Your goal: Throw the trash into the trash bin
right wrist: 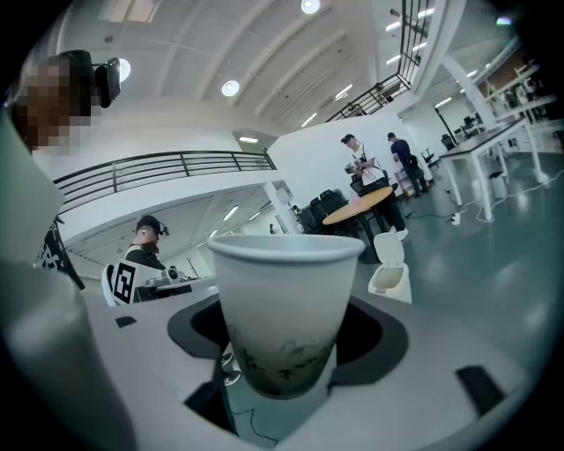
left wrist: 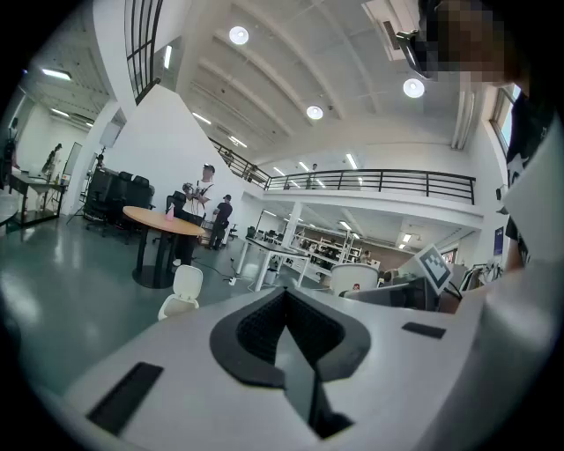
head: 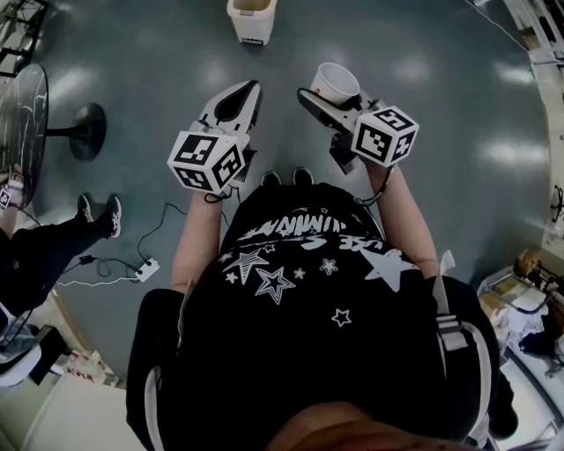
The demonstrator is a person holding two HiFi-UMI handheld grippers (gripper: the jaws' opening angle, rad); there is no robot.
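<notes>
A white paper cup (head: 336, 84) stands upright between the jaws of my right gripper (head: 330, 95), which is shut on its lower half. In the right gripper view the cup (right wrist: 278, 299) fills the middle and shows a faint dark print near its base. My left gripper (head: 249, 91) is level beside it on the left, shut with nothing in it; in the left gripper view its dark pads (left wrist: 264, 330) meet. A small white trash bin (head: 251, 19) with its lid up stands on the floor ahead, past both grippers. It is also in the left gripper view (left wrist: 181, 295) and the right gripper view (right wrist: 389, 264).
A round table (head: 22, 123) on a black foot (head: 86, 130) stands at the left, and a seated person's legs (head: 53, 242) are beside it. A power strip with cables (head: 145, 269) lies on the grey floor. Desks with clutter (head: 520, 291) line the right. People stand by a far wooden table (left wrist: 159, 220).
</notes>
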